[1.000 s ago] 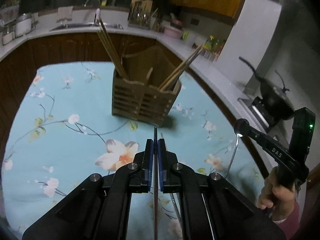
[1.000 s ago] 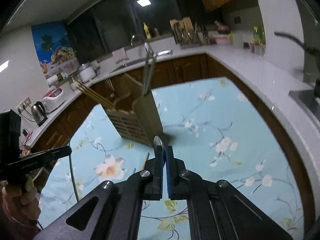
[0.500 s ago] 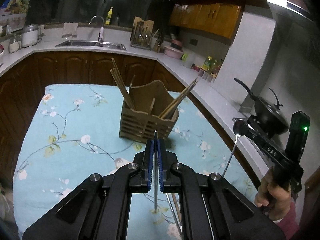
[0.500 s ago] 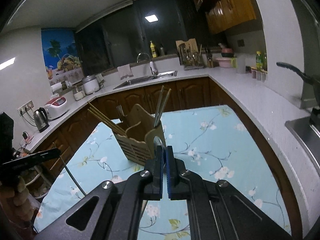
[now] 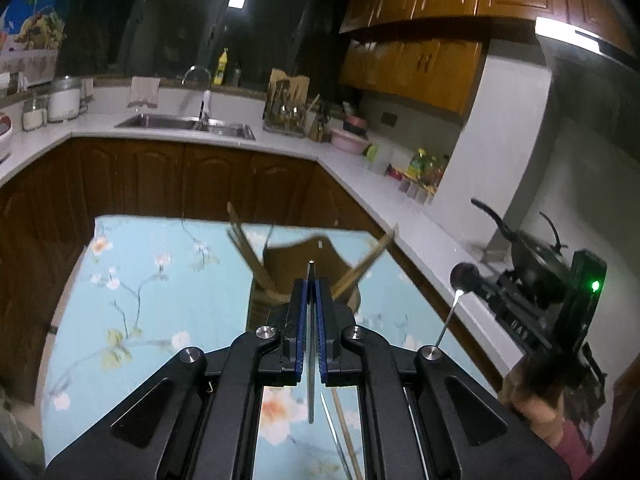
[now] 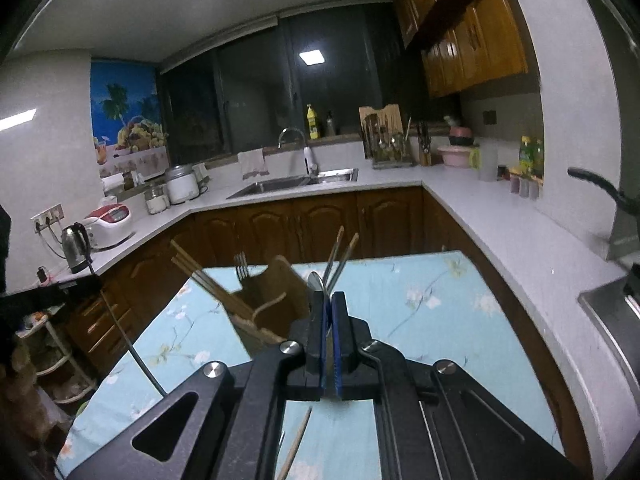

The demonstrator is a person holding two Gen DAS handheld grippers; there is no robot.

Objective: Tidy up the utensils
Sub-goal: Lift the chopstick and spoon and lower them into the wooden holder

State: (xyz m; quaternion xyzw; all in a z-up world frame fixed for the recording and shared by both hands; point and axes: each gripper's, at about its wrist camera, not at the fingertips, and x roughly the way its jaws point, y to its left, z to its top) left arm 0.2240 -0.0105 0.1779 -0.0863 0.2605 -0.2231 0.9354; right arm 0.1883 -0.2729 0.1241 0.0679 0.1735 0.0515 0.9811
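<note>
Clamping thin metal utensil (image 5: 310, 364), left hand-held gripper (image 5: 311, 284) near wooden holder (image 5: 304, 256) beyond

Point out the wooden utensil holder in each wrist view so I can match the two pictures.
Left wrist view: the wooden utensil holder sits at centre, partly behind the left tongs.
Right wrist view: it stands left of centre, beside the right tongs.
Shared landmark: the sink on the far counter.

Steel sink (image 6: 296, 181) set in white counter (image 5: 288, 146); kettle (image 6: 76, 246) and rice cooker (image 6: 112, 220) near wall sockets; black wok (image 5: 536, 254) on stove.
</note>
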